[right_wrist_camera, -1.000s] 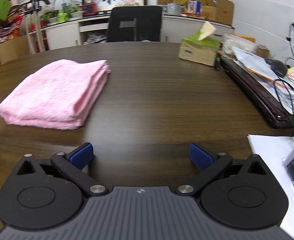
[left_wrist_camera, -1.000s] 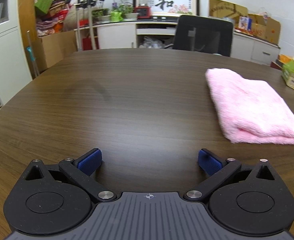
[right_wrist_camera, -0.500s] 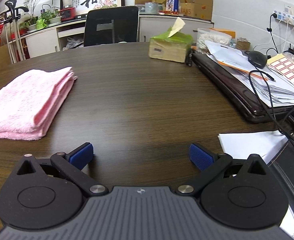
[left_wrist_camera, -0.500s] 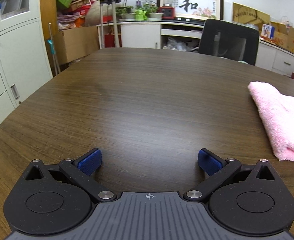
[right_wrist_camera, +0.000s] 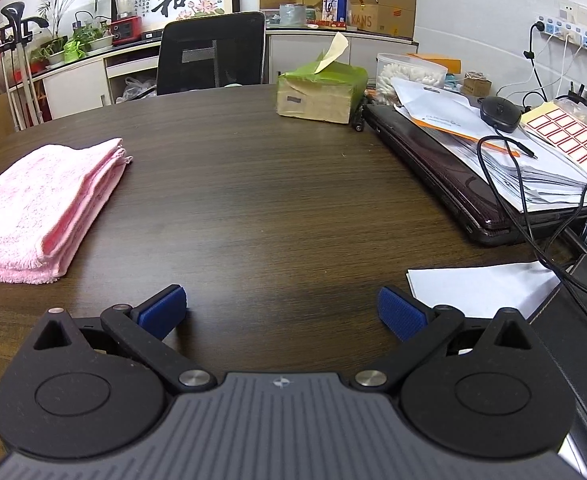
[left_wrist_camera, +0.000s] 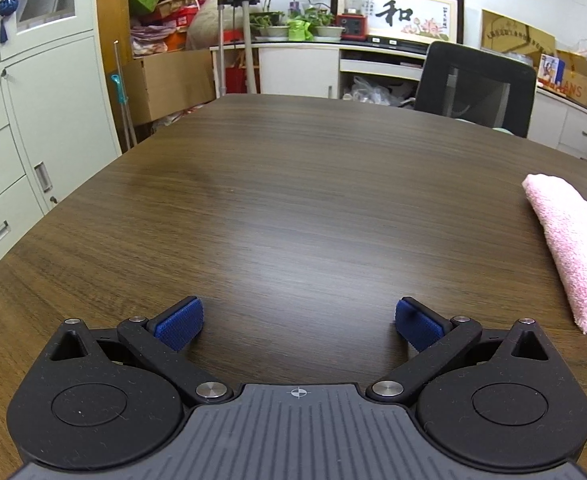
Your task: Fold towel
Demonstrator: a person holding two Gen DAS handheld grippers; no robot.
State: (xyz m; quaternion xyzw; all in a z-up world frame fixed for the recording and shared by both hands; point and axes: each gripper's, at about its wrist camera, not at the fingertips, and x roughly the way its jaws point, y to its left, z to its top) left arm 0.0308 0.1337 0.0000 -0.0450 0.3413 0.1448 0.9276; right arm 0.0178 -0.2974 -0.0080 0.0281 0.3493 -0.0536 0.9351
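A pink towel [right_wrist_camera: 41,208] lies folded in a neat stack on the dark wooden table [right_wrist_camera: 273,200], at the left of the right wrist view. It also shows at the right edge of the left wrist view [left_wrist_camera: 573,240]. My left gripper [left_wrist_camera: 298,322] is open and empty, low over the table, well left of the towel. My right gripper [right_wrist_camera: 281,312] is open and empty, to the right of the towel and apart from it.
A green tissue box [right_wrist_camera: 319,92] stands at the far side. A laptop [right_wrist_camera: 453,168] piled with papers, a mouse and cables fills the right. A white sheet [right_wrist_camera: 481,288] lies near my right gripper. A black chair [left_wrist_camera: 473,88] stands behind the table. Cabinets [left_wrist_camera: 33,128] stand left.
Both grippers have swung away from the towel: the left one turned left, the right one turned right. The towel lies still.
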